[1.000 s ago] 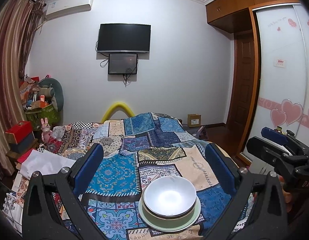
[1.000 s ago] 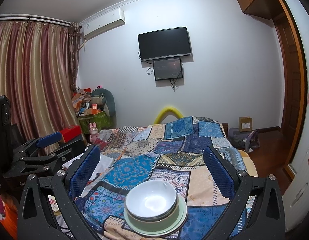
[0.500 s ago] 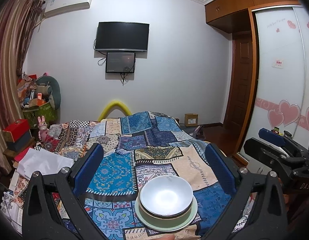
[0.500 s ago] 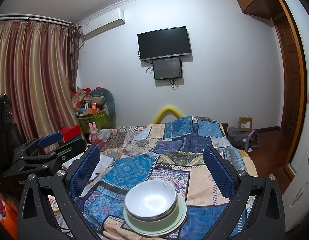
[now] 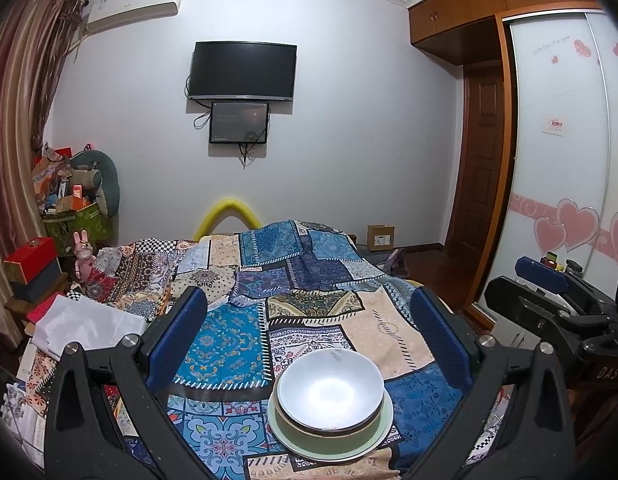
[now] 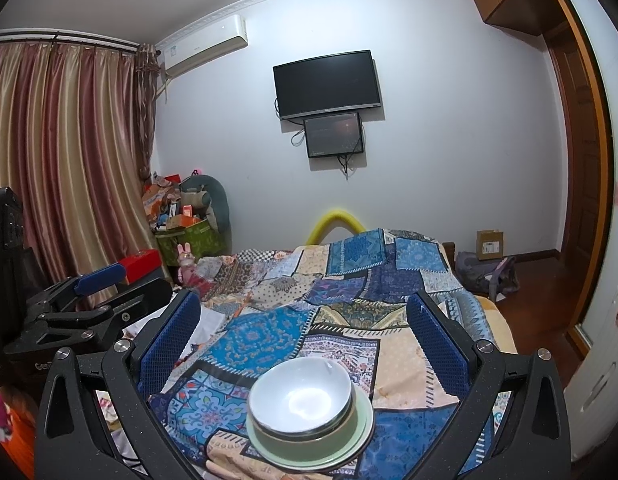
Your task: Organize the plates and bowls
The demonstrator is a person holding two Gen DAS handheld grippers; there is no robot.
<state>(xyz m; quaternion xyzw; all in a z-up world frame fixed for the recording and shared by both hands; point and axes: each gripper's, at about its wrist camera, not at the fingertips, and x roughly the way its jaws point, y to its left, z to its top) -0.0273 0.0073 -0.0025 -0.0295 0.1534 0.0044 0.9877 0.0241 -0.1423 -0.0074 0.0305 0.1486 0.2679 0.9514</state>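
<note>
A white bowl (image 5: 330,388) sits nested in a pale green bowl (image 5: 333,432), and both stand on a pale green plate (image 5: 383,438) on the patchwork bedspread (image 5: 229,344). In the right wrist view the same white bowl (image 6: 301,394), green bowl (image 6: 309,446) and plate (image 6: 363,438) show near the bottom middle. My left gripper (image 5: 309,322) is open above and behind the stack, with nothing between its blue pads. My right gripper (image 6: 303,318) is open too, held above the stack. Each gripper shows at the edge of the other's view, left gripper (image 6: 85,300), right gripper (image 5: 549,300).
The bed fills the middle of the room. White cloth or paper (image 5: 85,328) lies at its left edge, with boxes and a full green bin (image 5: 77,224) in the left corner. A cardboard box (image 5: 380,237) stands on the floor by the far wall. Wardrobe doors (image 5: 561,200) stand right.
Both grippers have stayed open. The left view has shifted slightly, so the bowl stack sits a little further left in it. The right view is nearly unchanged.
</note>
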